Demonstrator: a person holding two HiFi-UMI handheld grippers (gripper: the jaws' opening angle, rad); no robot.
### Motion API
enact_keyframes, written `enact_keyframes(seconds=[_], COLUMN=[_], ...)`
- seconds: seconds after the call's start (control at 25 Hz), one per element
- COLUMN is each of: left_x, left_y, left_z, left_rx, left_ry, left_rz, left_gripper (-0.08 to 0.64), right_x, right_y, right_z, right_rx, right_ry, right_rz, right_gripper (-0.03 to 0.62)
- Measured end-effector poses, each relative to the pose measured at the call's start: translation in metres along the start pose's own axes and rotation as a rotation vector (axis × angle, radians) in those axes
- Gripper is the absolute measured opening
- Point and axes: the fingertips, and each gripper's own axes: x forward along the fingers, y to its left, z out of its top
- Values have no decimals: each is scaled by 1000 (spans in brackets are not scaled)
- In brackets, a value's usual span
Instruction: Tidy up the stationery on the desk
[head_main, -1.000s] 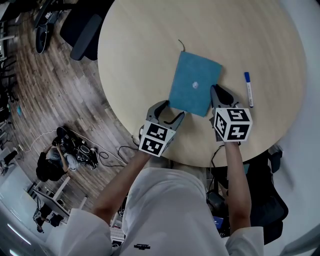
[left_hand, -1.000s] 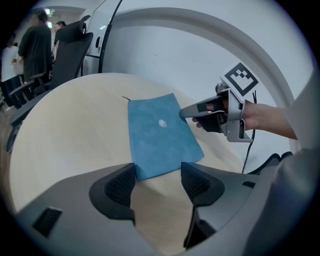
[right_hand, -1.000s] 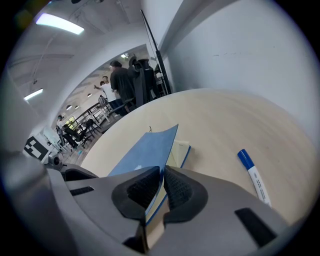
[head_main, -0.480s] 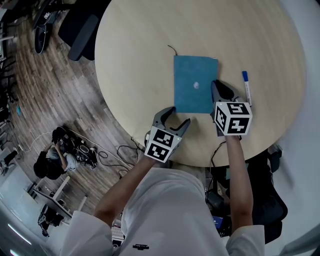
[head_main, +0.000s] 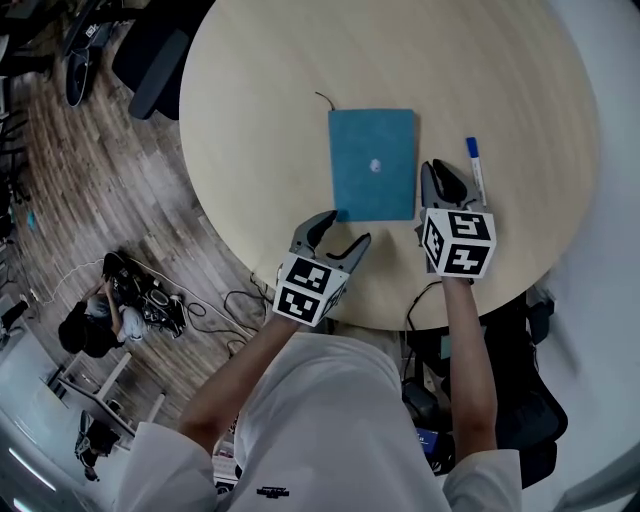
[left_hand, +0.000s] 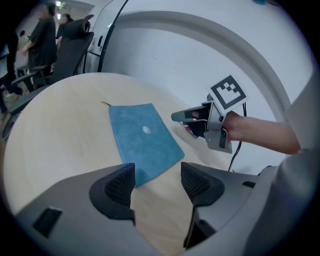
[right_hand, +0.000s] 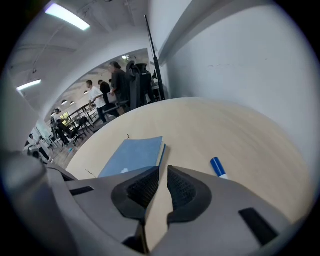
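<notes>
Now that the blue notebook (head_main: 372, 165) has been turned from its slanted lie to sit square near the middle of the round surface (head_main: 270, 100), that part of the tidying can be judged done. Both tongs are seen drawn back from it: the left tongs (head_main: 343, 228) spread and empty off its near-left corner, the right tongs (head_main: 435, 172) pressed together on nothing beside its right edge. The blue-capped marker (head_main: 474, 168) lies just right of them, bare wood is left beyond, and the near rim is close.

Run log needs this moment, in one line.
left gripper: open, empty; right gripper: shut, empty; blue notebook: on table; pen: beside it
</notes>
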Motion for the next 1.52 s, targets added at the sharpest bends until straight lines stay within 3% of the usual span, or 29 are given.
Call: enact_keyframes(seconds=[0.24, 0.4, 0.64, 1.16, 1.24, 1.4, 1.52], left_x=[1, 5, 16, 39, 38, 37, 35], left_y=[-28, -37, -49, -72, -72, -69, -67], left_z=[21, 24, 30, 28, 26, 22, 20], left_rx=[8, -10, -96, -167, -170, -176, -184], left_ry=[-58, -87, -119, -133, -129, -127, -127], left_rz=[7, 37, 49, 48, 52, 63, 65], left_gripper=[278, 274, 57, 43, 43, 43, 43], right_x=[-33, -49, -58, -48, -49, -51, -55], right_y=[-31, -47, -78, -112, -111, -104, -96], right_z=[-10, -21, -45, -79, -79, -75, -68], right_rx=[-60, -125, -116, -157, -166, -154, -92], right_ry=[-39, -45, -17, 89, 95, 68, 26], right_rz=[-69, -98, -124, -197, -202, -196, -178], right_gripper=[56, 111, 113, 117, 89, 85, 84])
